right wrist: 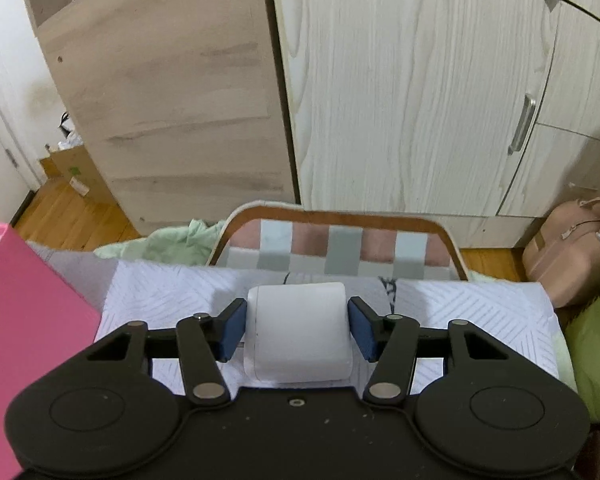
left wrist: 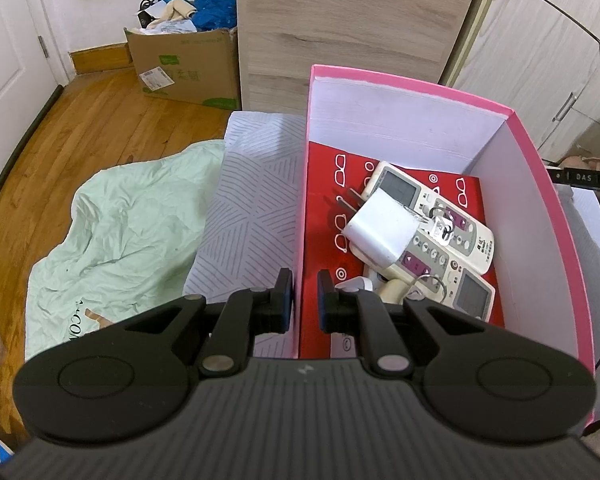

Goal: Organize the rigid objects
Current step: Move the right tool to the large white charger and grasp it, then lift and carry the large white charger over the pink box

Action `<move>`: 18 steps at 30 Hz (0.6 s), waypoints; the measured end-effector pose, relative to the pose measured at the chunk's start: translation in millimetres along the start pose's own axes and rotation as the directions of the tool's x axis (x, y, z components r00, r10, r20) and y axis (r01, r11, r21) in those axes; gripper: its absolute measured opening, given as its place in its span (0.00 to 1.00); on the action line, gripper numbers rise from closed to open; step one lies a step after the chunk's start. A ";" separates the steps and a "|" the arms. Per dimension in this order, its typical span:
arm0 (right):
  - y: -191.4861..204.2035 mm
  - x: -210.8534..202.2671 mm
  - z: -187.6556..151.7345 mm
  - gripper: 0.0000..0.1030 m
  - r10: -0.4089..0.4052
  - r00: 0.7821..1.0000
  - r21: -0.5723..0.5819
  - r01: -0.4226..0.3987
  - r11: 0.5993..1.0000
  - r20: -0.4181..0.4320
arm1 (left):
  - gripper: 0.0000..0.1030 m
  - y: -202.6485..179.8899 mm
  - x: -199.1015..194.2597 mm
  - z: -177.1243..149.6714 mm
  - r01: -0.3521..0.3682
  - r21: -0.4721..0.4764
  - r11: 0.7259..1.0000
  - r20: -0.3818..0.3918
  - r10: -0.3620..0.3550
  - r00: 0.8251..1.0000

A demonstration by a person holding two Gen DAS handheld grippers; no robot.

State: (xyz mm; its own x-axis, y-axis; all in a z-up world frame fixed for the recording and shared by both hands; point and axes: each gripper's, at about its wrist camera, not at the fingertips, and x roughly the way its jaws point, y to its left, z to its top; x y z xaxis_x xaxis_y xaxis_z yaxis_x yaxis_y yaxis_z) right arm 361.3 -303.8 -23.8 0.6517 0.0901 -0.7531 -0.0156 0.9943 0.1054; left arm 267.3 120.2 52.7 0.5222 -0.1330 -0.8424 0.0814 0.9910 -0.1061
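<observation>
Left gripper [left wrist: 304,296] pinches the pink box [left wrist: 540,208] wall — right gripper [right wrist: 296,328], spread, straddles a white charger [right wrist: 298,332], left pad touching.

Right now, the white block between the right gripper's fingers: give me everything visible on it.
The white block is a smooth, matte, plastic-looking adapter-like cuboid with rounded edges. It lies on the white patterned bedding, between the blue pads of the right gripper. The left pad looks at or against its side; a small gap shows at the right pad. A thin metal prong seems to stick out at its lower left.

Two remotes [left wrist: 432,232] and a charger [left wrist: 380,232] lie in the box [left wrist: 540,216], with bedding [left wrist: 132,224] left of it.
</observation>
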 end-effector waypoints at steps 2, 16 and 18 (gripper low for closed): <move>1.2 -1.7 -1.2 0.59 0.002 1.000 -0.009 -0.002 1.000 -0.015 | 0.10 -0.2 0.0 -0.1 0.002 0.006 1.000 0.000 -0.002 1.000; -1.3 -2.9 -5.6 0.65 0.022 0.998 0.041 -0.020 0.999 -0.053 | 0.10 4.8 -1.1 -0.6 0.015 -0.009 1.000 -0.005 -0.015 1.000; 0.2 -3.8 -7.3 0.64 0.021 0.999 0.025 -0.020 0.999 -0.049 | 0.10 5.0 -1.2 -0.9 0.014 -0.010 1.000 -0.004 -0.014 1.000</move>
State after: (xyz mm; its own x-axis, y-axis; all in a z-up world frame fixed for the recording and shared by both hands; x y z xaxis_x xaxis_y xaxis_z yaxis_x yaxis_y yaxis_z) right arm 353.3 -303.5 -25.7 0.6131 0.1136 -0.7818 -0.0094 0.9906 0.1366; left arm 266.4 125.3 52.8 0.5173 -0.1473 -0.8431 0.0803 0.9891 -0.1236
